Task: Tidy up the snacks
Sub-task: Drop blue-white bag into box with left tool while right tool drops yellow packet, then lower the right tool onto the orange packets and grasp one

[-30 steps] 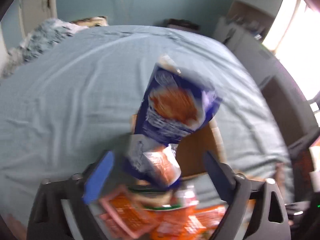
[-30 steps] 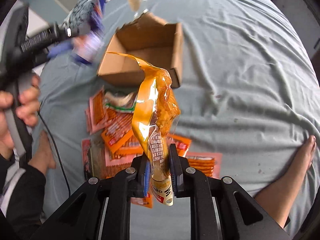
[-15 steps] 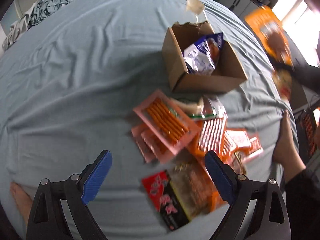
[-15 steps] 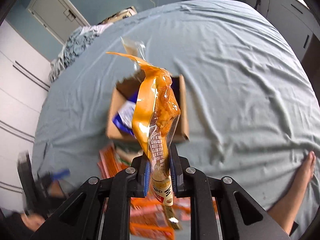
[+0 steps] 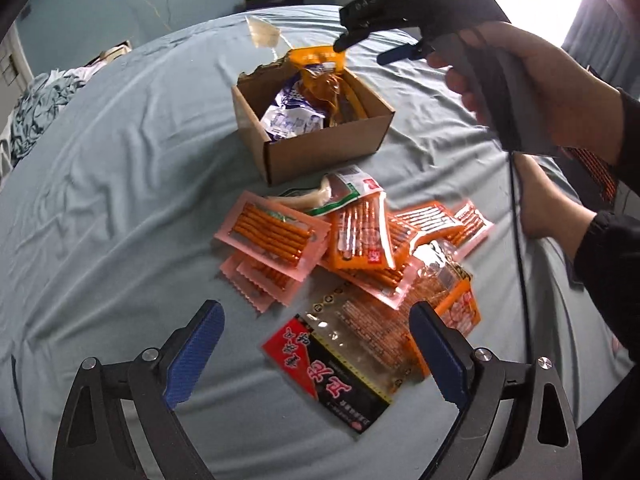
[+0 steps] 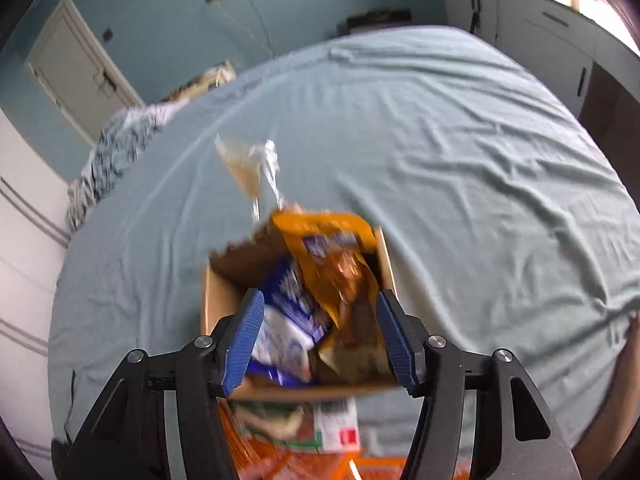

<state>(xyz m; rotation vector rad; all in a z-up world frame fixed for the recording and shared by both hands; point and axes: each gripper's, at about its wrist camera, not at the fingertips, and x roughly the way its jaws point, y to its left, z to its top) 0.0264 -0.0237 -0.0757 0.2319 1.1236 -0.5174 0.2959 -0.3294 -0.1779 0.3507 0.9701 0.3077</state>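
A cardboard box (image 5: 320, 148) stands on the bed and holds a blue-white snack bag (image 5: 290, 118) and an orange snack bag (image 5: 324, 76). A pile of orange and pink snack packs (image 5: 360, 240) lies in front of it, with a red-black pack (image 5: 340, 368) nearest me. My left gripper (image 5: 316, 348) is open and empty above the near side of the pile. My right gripper (image 6: 320, 332) is open just above the box (image 6: 216, 300), with the orange bag (image 6: 336, 264) and the blue bag (image 6: 288, 312) loose between its fingers. It also shows in the left wrist view (image 5: 376, 50).
The grey-blue bed sheet (image 5: 112, 184) spreads around the box. A crumpled blanket (image 5: 36, 116) lies at the far left edge. White cabinets (image 6: 532, 28) stand at the far right. A person's bare foot (image 5: 544, 200) rests right of the pile.
My right gripper opened and let the orange bag drop into the box. My left gripper, which had dropped the blue bag in the box, has pulled back over the pile.
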